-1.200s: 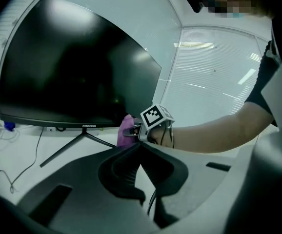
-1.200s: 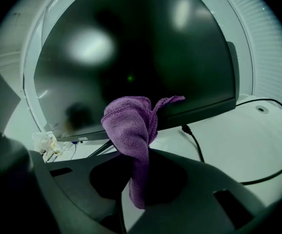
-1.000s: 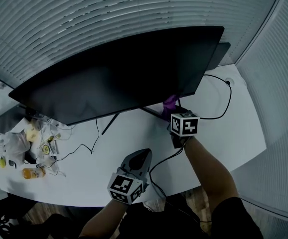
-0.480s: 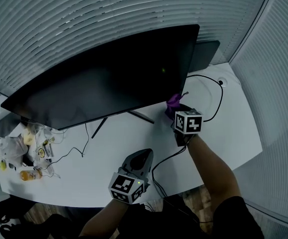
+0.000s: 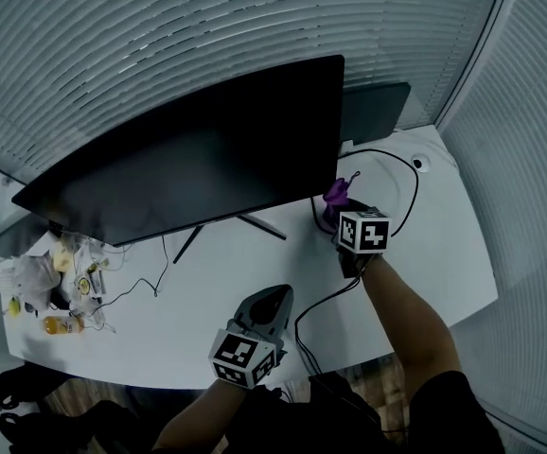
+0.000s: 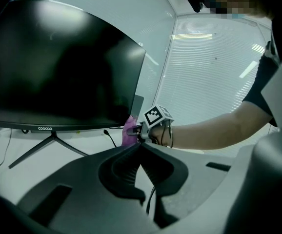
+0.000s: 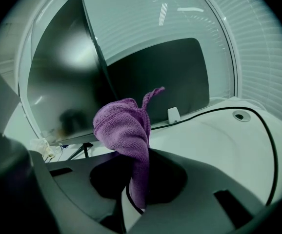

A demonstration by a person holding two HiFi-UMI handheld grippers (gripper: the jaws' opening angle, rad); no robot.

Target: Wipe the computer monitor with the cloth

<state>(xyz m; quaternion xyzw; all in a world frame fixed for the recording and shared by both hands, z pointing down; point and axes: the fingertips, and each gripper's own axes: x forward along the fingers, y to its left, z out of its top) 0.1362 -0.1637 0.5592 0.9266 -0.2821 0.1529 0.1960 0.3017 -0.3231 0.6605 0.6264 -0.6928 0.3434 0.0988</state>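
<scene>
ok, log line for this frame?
right hand-held gripper: shut on purple microfibre cloth | cloth: beside right edge of black monitor | left hand-held gripper: shut, empty

White desk [image 5: 444, 253], pale slatted blinds [image 5: 160, 45] behind and at right

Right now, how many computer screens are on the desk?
2. The large monitor stands across the middle of the desk; a smaller dark screen stands behind its right end. Another may hide behind the left end.
</scene>
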